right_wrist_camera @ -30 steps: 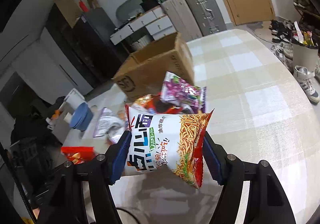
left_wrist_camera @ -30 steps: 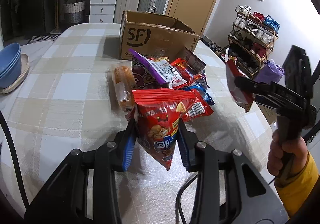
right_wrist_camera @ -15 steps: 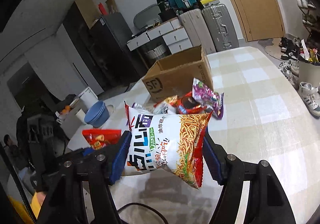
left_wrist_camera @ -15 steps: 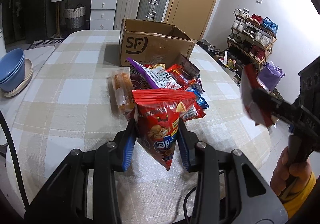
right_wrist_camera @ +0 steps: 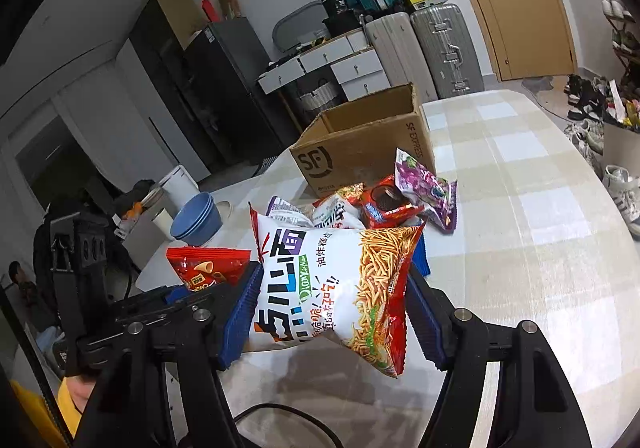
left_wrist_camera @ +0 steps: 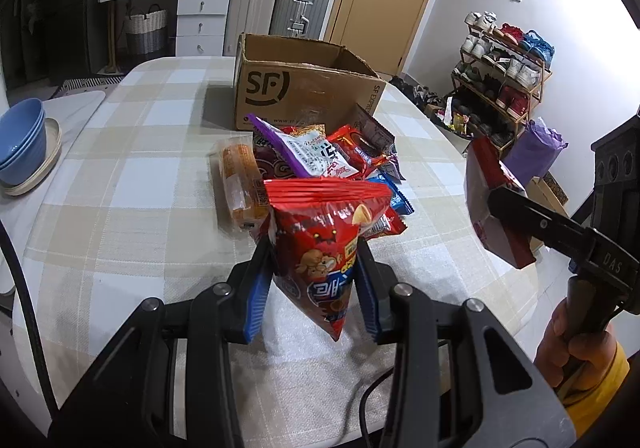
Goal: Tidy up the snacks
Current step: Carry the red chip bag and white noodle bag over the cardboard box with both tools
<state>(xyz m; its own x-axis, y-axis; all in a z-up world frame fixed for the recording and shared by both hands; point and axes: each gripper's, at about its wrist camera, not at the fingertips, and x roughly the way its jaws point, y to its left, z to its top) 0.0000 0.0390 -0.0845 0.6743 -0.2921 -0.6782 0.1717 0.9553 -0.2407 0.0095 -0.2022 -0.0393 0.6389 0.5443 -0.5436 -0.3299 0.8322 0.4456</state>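
- left claw grips the red chip bag, unmoved.
- right claw grips the noodle bag, now pulled back from the snack pile; both await the box.

The cardboard box on the table bears a large dark "SF" logo on its front, with "www." legible in small print beneath; its side panel reads "SF EXPRESS". The black arm of the right gripper carries the embossed letters "DAS". The white and red noodle snack bag shows large Chinese characters, including "面" and "脆".
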